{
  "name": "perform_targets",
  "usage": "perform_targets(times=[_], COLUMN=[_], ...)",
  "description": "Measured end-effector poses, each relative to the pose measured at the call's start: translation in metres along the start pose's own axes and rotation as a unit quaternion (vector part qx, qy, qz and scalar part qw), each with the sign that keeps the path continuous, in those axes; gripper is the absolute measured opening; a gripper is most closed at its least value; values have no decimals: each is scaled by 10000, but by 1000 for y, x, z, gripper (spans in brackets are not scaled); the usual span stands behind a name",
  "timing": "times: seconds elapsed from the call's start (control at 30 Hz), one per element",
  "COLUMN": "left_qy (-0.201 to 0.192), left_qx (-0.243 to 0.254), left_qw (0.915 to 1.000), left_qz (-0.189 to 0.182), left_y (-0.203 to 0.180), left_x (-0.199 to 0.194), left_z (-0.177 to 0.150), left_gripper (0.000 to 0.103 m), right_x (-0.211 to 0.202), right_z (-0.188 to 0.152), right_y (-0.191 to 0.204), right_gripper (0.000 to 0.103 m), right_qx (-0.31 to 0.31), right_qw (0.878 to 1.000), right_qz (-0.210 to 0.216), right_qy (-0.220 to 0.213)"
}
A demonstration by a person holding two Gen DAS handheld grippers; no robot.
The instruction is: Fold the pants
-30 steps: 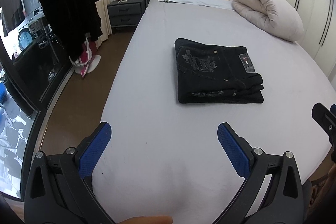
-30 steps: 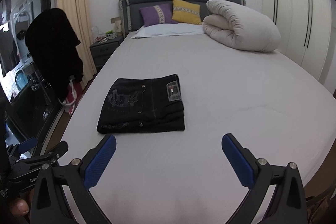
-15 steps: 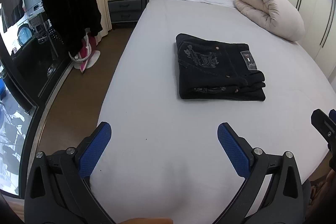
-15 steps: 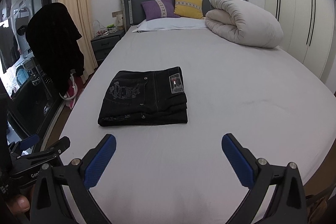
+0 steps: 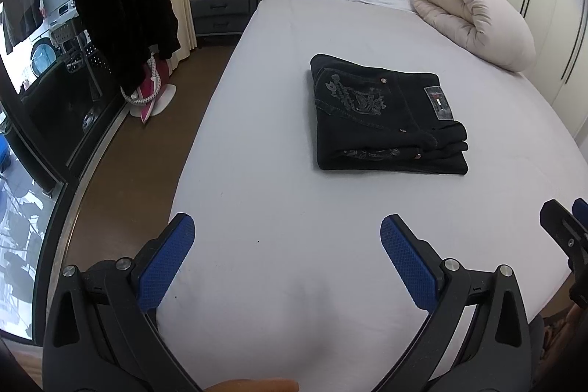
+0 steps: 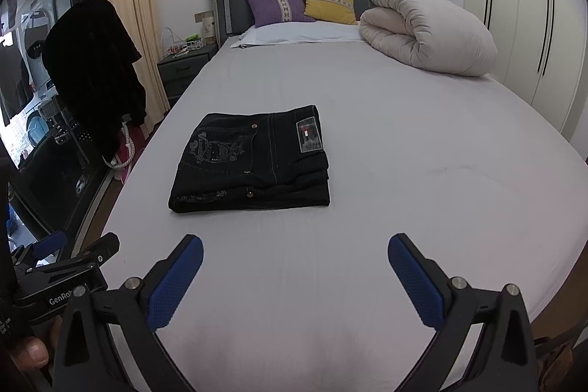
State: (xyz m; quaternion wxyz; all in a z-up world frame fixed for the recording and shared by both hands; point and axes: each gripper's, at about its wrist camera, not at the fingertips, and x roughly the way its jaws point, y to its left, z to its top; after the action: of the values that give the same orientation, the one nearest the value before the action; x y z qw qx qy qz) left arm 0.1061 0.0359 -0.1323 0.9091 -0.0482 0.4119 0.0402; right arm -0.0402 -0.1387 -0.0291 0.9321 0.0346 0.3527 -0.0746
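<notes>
One pair of black pants lies folded in a compact rectangle mid-bed, bare sheet on all four sides. Left gripper and right gripper hover near the foot edge, fingers spread, empty (two grippers, both clear of the pants).

I see black pants with grey embroidery lying on my pale grey sheet. Behind sit a purple pillow with a patterned band, a yellow pillow, and a cream duvet.
</notes>
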Motion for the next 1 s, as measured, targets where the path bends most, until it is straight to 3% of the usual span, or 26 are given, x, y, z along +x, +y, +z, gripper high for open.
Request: perform_targets(times=[1.0], left_qy=[19], left_qx=[-25], left_qw=[10000], left_qz=[28], left_y=[0], left_x=[1], left_z=[-2], left_gripper=[103], right_x=[2], right_z=[-7], right_y=[3], right_gripper=[103], right_qx=[-26], right_qw=[10000], right_qz=[12], right_qy=[90])
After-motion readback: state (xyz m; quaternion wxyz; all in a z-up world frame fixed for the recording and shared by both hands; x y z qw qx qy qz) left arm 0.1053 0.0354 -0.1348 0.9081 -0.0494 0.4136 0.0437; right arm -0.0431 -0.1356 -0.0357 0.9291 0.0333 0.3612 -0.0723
